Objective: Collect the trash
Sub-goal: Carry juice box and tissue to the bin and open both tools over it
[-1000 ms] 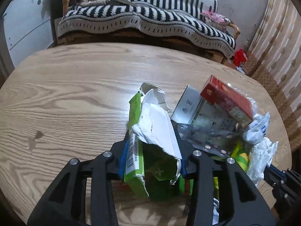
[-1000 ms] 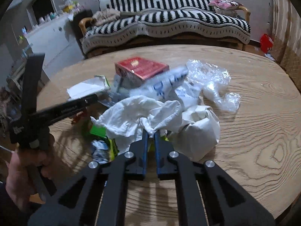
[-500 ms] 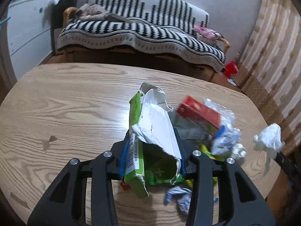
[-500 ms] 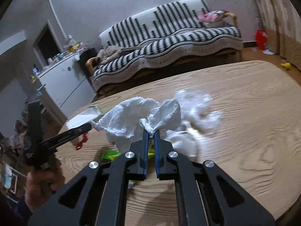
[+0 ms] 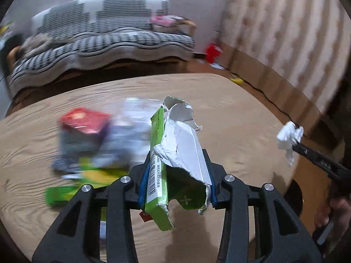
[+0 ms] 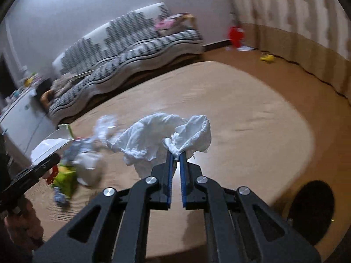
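My left gripper is shut on a torn green and white carton, held above the wooden table. A blurred pile of trash with a red box lies on the table to its left. My right gripper is shut on a crumpled white tissue and holds it over the table. In the left wrist view that right gripper with its tissue shows at the far right. In the right wrist view the carton and the left gripper's fingers show at the far left.
A round black bin opening sits on the floor past the table's near right edge, also seen as the dark bin in the left wrist view. A striped sofa stands behind the table. A red object and a yellow one lie on the floor.
Both grippers have swung to the right with their loads. The trash pile has slid to the left in both views, and the black bin has come into sight.
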The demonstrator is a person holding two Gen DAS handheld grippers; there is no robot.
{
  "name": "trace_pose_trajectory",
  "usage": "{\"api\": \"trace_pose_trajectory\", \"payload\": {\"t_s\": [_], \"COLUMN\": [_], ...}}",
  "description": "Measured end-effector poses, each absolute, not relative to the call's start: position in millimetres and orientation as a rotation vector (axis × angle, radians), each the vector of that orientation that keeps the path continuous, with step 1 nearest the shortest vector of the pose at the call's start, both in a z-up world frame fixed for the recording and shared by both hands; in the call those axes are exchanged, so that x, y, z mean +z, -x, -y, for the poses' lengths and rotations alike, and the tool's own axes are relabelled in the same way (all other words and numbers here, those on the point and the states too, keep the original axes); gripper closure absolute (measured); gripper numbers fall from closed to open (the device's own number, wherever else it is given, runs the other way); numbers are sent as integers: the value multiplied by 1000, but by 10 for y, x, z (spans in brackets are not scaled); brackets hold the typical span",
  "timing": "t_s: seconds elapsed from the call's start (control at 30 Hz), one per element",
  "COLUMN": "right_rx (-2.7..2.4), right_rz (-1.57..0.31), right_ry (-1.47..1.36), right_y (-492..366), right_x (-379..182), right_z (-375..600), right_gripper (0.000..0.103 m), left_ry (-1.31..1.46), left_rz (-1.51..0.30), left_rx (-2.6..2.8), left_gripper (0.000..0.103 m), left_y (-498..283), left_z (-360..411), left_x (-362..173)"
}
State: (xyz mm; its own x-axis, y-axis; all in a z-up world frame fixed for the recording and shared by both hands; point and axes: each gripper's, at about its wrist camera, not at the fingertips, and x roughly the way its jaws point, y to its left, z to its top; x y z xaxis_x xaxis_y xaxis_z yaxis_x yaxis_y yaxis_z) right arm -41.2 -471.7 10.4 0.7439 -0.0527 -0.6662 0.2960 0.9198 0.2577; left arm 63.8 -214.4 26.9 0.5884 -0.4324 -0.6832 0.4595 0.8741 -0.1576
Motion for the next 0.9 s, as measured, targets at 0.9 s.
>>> {"api": "trace_pose_trajectory", "payload": {"t_s": [0.9], "right_rx": [-701], "right_rz": [-969], "right_ry": [-795], "right_y": [2478], "right_x": [-1146], "right_z": [7346], "right_gripper": [96], "left_ry": [-399], "left_rz": [-913], "left_rx": [-1128], "left_gripper": [62], "left_y": [984], "left_z": [5605], "left_x": [-565]}}
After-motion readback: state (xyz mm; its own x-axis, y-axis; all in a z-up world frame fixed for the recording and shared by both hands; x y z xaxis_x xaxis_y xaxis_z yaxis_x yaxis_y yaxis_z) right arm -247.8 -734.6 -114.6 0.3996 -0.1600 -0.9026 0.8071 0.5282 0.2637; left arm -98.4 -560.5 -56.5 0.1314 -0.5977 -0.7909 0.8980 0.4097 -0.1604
